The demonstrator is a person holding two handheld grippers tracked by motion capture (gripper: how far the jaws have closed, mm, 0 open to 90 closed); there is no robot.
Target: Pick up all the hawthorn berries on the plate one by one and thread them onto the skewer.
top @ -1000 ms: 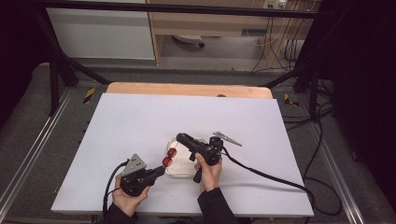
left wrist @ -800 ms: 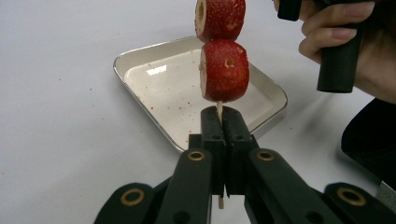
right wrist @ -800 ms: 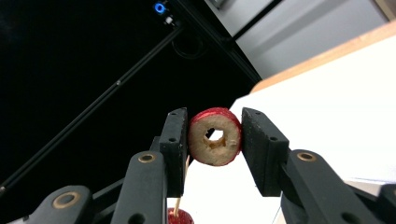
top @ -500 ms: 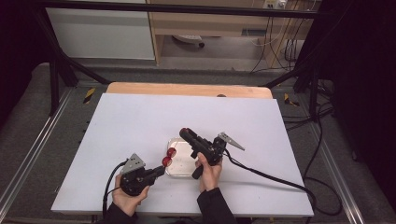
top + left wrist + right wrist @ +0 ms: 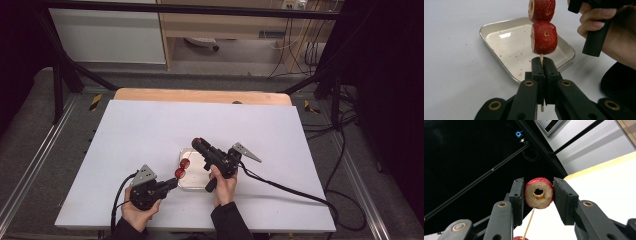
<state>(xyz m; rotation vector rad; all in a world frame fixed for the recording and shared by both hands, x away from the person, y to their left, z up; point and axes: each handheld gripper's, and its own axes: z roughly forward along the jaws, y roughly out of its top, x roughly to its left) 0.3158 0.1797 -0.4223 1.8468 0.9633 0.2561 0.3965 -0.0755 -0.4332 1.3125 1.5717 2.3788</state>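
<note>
Our left gripper [image 5: 541, 75] has its fingers [image 5: 537, 68] pressed together on the bare lower end of a thin wooden skewer [image 5: 541, 59], so the stick stands up out of the grip like a post. That firm pinch low down leaves the upper length free for loading; two cored red fruits [image 5: 544, 37] already sit stacked on it, one touching the other.

Our right gripper [image 5: 539, 193] pinches a third cored fruit [image 5: 539, 193] by its red sides, one finger [image 5: 517, 195] on each flank, so the bored hole faces the camera and stays unobstructed. We judge that this hold is chosen so the hole can be lowered over the skewer's tip; the pointed end [image 5: 529, 223] shows just below the fruit, slightly off to one side, not yet entering it.

In the high view, both grippers meet over the near middle of the white counter [image 5: 140, 130], with the right one [image 5: 197, 144] raised above the left [image 5: 172, 184]. A shallow metal tray [image 5: 499, 27] lies under the skewer, presumably to catch crumbs and dropped pieces; specks already dot its floor.
</note>
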